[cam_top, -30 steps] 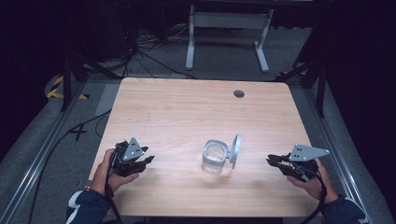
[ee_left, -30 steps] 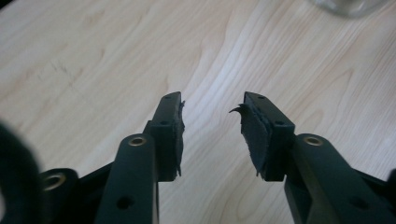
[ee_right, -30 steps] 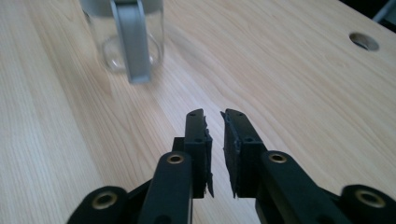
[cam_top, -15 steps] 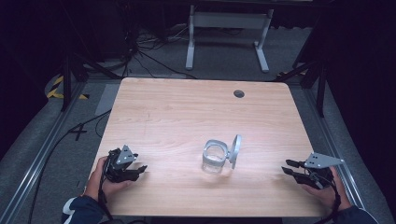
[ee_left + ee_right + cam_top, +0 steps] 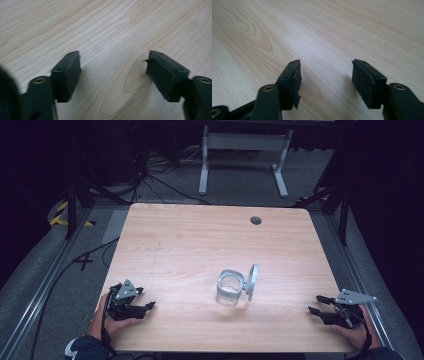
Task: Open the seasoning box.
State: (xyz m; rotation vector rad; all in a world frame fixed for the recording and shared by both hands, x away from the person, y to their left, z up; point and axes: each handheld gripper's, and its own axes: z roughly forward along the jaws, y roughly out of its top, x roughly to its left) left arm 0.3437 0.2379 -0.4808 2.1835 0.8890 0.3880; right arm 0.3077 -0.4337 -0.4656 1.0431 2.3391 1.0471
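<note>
A small clear jar (image 5: 230, 290) stands near the middle of the wooden table (image 5: 200, 240), its grey hinged lid (image 5: 252, 281) flipped up on its right side. My left gripper (image 5: 147, 306) rests low at the table's front left corner, open, with bare wood between its jaws; the same open left gripper (image 5: 113, 67) points down at the tabletop. My right gripper (image 5: 316, 304) sits at the front right corner, also open and holding nothing. In its own view the right gripper (image 5: 325, 72) has bare wood between the pads. Both grippers lie well apart from the jar.
A round cable hole (image 5: 256, 220) sits near the table's far right edge. Beyond the table stands a white metal frame (image 5: 242, 150) on a dark floor with cables (image 5: 145, 175). Rails run along both sides of the table.
Both hands have drawn back toward the table's front edge and settled lower at the corners. The jar has not moved.
</note>
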